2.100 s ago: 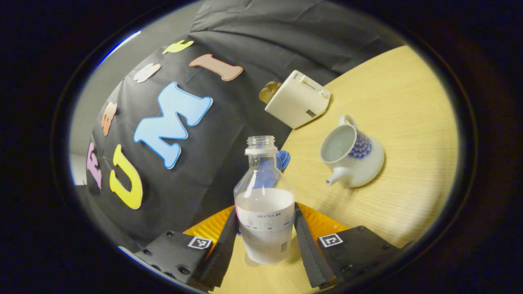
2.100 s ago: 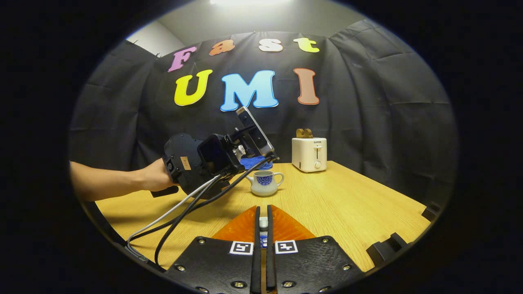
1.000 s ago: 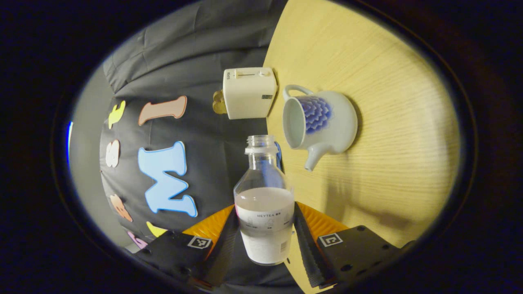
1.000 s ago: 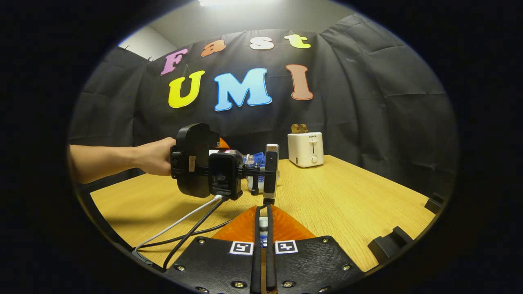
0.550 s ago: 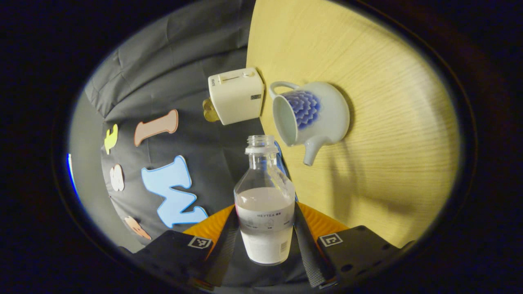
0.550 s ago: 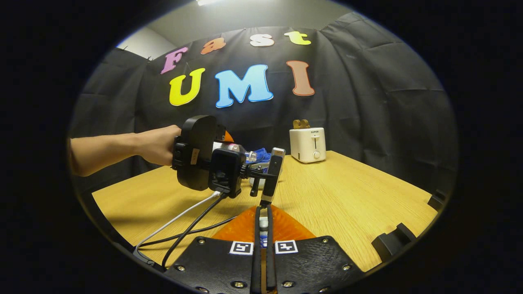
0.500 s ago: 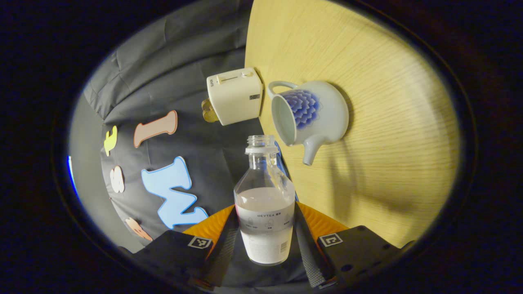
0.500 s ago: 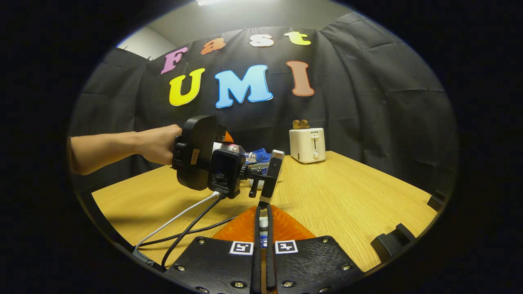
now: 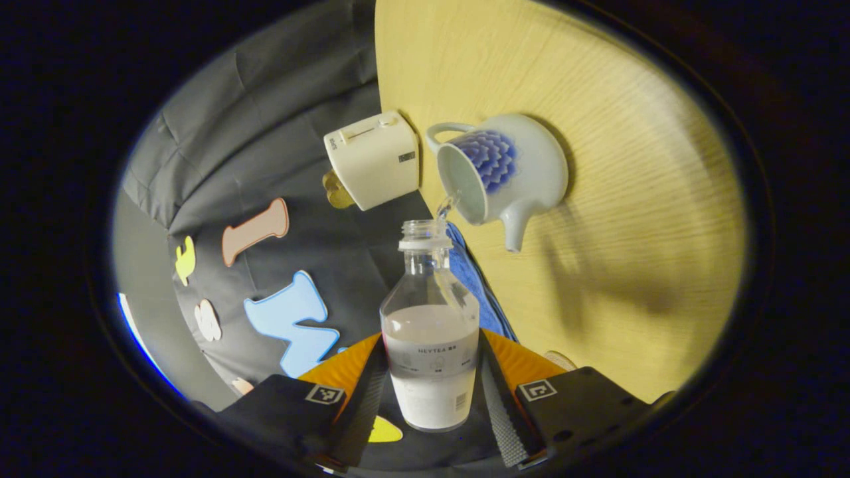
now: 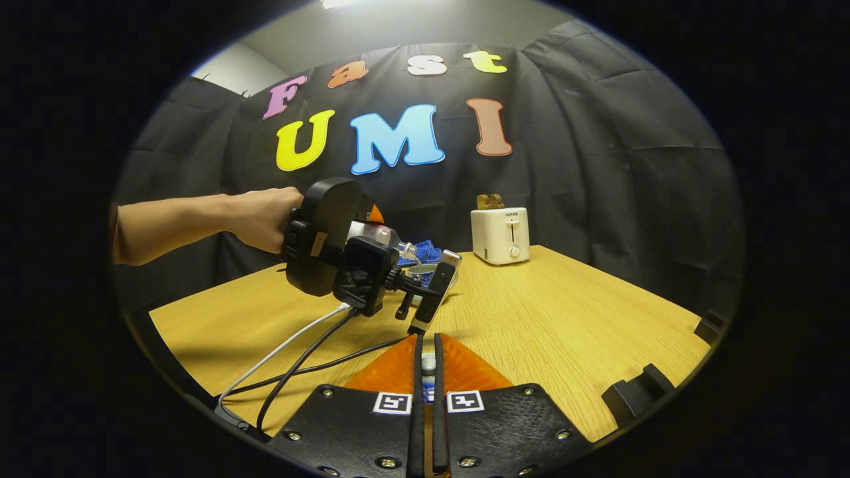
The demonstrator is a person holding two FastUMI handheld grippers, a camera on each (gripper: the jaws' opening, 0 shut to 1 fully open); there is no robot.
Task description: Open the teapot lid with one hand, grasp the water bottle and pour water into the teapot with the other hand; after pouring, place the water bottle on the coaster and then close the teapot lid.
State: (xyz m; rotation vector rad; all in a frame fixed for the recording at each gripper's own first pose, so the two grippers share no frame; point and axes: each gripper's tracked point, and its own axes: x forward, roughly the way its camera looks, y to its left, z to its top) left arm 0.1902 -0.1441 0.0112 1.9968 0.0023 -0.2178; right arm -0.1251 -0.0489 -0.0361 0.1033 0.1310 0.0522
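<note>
Our left gripper [image 9: 430, 388] had its jaws clamped on the water bottle [image 9: 430, 345], tipped, a thin stream entering the lidless teapot [image 9: 503, 174] on the counter [image 9: 631, 199]. Right gripper [image 10: 425, 372] jaws pinched the lid [image 10: 428, 364], w/ pour underway; coaster placement & re-lidding left.

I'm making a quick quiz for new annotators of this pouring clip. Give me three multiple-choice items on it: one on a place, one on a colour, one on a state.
1. Where does the toaster stand?
A. at the table's far edge by the booth wall
B. on the coaster
C. in front of the teapot

2. What colour is the pattern on the teapot?
A. red
B. blue
C. green

3. What is the water bottle doing?
A. standing capped on the table
B. lying empty
C. tipped in the left claw, water running into the teapot

Key: 1 A, it stands at the far edge before the black cloth; 2 B, blue petals show on its side; 3 C, a thin stream leaves the open neck.
</note>
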